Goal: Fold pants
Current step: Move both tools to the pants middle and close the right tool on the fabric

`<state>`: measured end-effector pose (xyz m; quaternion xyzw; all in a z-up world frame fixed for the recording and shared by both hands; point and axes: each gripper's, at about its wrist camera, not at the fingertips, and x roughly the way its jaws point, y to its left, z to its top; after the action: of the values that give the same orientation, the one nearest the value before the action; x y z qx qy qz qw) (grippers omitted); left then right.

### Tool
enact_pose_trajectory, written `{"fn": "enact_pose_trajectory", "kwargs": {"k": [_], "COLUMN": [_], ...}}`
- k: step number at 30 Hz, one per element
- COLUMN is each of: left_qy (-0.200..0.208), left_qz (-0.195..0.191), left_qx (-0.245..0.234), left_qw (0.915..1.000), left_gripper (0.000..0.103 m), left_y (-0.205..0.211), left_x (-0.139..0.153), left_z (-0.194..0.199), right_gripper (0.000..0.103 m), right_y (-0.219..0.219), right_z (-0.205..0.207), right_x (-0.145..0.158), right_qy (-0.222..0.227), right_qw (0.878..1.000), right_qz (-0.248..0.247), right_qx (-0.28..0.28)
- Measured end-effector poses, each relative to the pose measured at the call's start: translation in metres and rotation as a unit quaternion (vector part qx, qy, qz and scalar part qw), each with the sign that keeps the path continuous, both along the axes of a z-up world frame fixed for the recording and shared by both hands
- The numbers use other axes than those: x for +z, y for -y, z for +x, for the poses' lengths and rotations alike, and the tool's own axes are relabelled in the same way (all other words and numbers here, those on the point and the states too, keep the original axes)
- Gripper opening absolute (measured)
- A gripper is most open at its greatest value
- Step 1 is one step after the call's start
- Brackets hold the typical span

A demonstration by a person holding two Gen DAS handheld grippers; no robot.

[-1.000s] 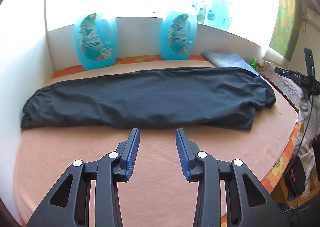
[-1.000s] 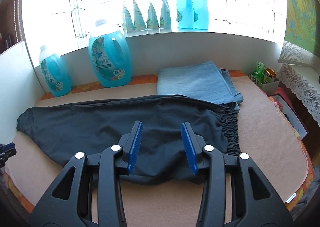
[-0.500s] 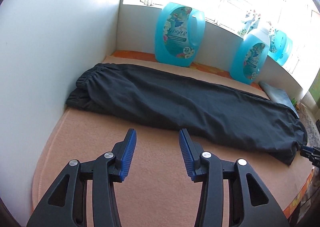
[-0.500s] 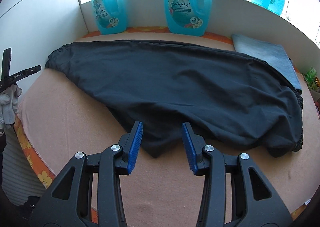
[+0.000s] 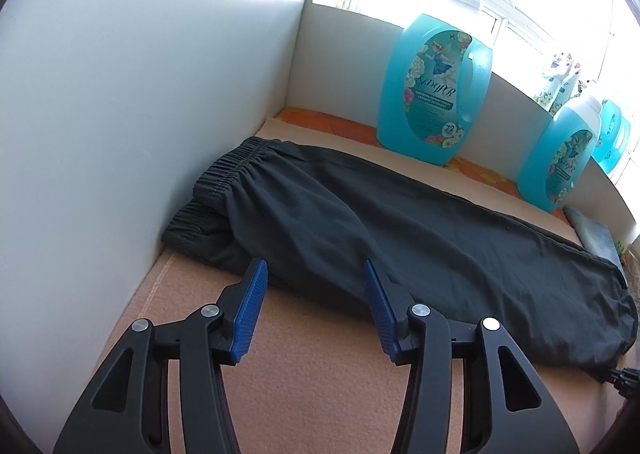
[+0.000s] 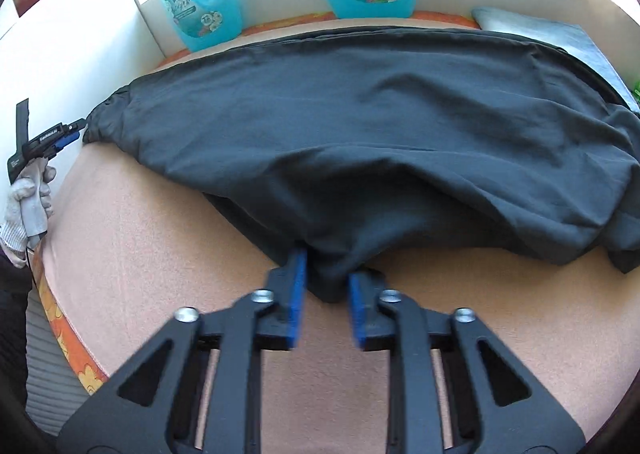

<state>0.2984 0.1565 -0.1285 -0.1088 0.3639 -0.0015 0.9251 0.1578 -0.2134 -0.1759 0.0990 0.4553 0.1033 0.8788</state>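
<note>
Dark pants (image 5: pixel 400 226) lie lengthwise across the pink-covered table (image 5: pixel 328 382), folded leg on leg, with the elastic cuffs (image 5: pixel 224 182) at the left against the white wall. My left gripper (image 5: pixel 312 274) is open, its tips at the near edge of the pant leg close to the cuffs. In the right wrist view the pants (image 6: pixel 380 114) fill the middle. My right gripper (image 6: pixel 326 274) straddles the protruding crotch corner of the fabric; the jaws are narrowed around it. The left gripper (image 6: pixel 74 130) shows at the far left, held by a gloved hand.
Two big blue detergent bottles (image 5: pixel 436 86) (image 5: pixel 564 158) stand behind the pants along the back ledge. A folded light blue garment (image 6: pixel 552 34) lies at the right rear. A white wall (image 5: pixel 120 94) bounds the table on the left. The table's orange-patterned edge (image 6: pixel 72 338) is at front left.
My left gripper has swung left and moved in to the cuff end of the pants. My right gripper has advanced onto the crotch corner and its jaws have narrowed around the fabric.
</note>
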Motion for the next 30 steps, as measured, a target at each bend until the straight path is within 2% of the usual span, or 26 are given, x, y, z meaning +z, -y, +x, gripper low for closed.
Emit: {"fn": "enact_pose_trajectory", "kwargs": {"k": [3,7,10,12,15,18,21,25,28,30], "left_qy": [-0.002,-0.002,0.001,0.004,0.002,0.005,0.009,0.009,0.002,0.004], "left_qz": [0.028,0.053,0.062,0.068,0.074,0.076,0.073,0.079,0.078,0.068], "left_qx": [0.003,0.003,0.007,0.008,0.001,0.002,0.001,-0.004,0.004,0.006], "left_qw": [0.9996,0.9986,0.9980,0.9976,0.9972,0.9971,0.9973,0.9968,0.9969,0.9977], "left_gripper": [0.049,0.049,0.049,0.049,0.049,0.049,0.049,0.049,0.049,0.049], "left_y": [0.002,0.004,0.003,0.003,0.003,0.000,-0.003,-0.005,-0.007,-0.009], "left_x": [-0.004,-0.007,-0.006,-0.005,-0.003,0.001,0.007,0.008,0.004,0.004], "left_z": [0.007,0.013,0.015,0.015,0.012,0.006,-0.002,-0.007,-0.003,-0.003], "right_gripper": [0.004,0.003,0.003,0.003,0.003,0.003,0.003,0.003,0.003,0.003], "right_y": [-0.001,0.020,0.034,0.035,0.026,0.020,0.022,0.030,0.032,0.024], "right_z": [-0.004,-0.016,-0.019,-0.016,-0.015,-0.019,-0.015,0.000,0.012,0.015], "right_x": [0.022,0.070,0.091,0.081,0.055,0.037,0.034,0.045,0.043,0.038], "right_qy": [0.023,0.066,0.092,0.071,0.020,-0.002,-0.001,0.037,0.026,0.003], "right_qw": [0.999,0.993,0.990,0.993,0.998,0.999,1.000,0.996,0.995,0.996], "right_qz": [0.031,0.096,0.104,0.086,0.064,0.050,0.008,-0.057,-0.074,-0.079], "right_qx": [0.008,-0.003,-0.020,-0.031,-0.013,-0.004,-0.022,-0.056,-0.066,-0.032]}}
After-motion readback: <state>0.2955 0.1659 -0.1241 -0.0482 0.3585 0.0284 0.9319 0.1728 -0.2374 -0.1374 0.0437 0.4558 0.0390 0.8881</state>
